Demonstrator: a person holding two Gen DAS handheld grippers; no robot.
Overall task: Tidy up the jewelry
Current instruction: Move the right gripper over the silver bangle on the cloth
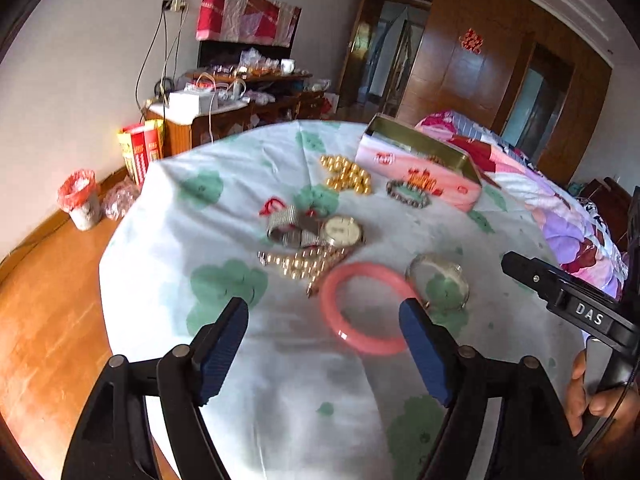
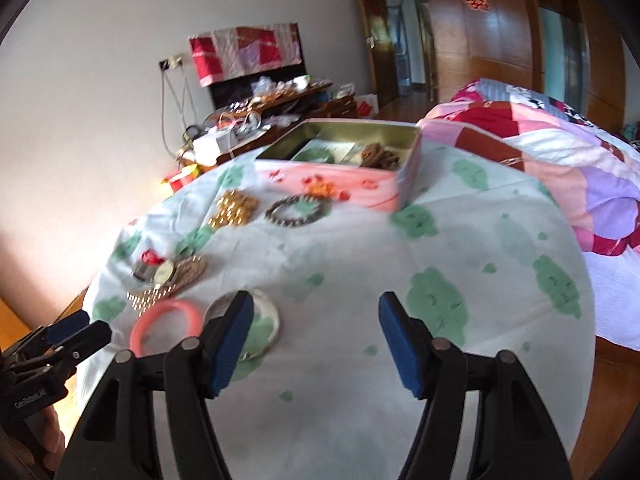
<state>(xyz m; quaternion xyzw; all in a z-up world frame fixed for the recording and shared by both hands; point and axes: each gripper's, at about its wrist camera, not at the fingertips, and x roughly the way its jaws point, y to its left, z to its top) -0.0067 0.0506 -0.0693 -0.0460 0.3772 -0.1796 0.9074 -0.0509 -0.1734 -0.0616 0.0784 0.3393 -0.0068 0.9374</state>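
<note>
Jewelry lies on a round table under a white cloth with green patches [image 1: 168, 240]. My left gripper [image 1: 324, 306] is open and holds nothing. Just ahead of it lies a pink bangle [image 1: 352, 270], whose rim passes behind the right finger. Next to that is a clear silver-rimmed bangle [image 1: 436, 258]. Farther off are a gold watch [image 1: 342, 231], a pearl chain [image 1: 300, 264], gold beads [image 1: 348, 178] and a dark bead bracelet [image 1: 416, 200]. My right gripper [image 2: 316, 304] is open above bare cloth. The pink bangle [image 2: 168, 305] and the clear bangle [image 2: 272, 312] sit to its left.
An open pink tin box [image 2: 320, 180] with items inside stands at the table's far side. A bed with a patchwork quilt [image 2: 560, 160] borders the table on the right. Along the wall are a cluttered cabinet [image 1: 224, 112] and a bin [image 1: 80, 200], on the wooden floor.
</note>
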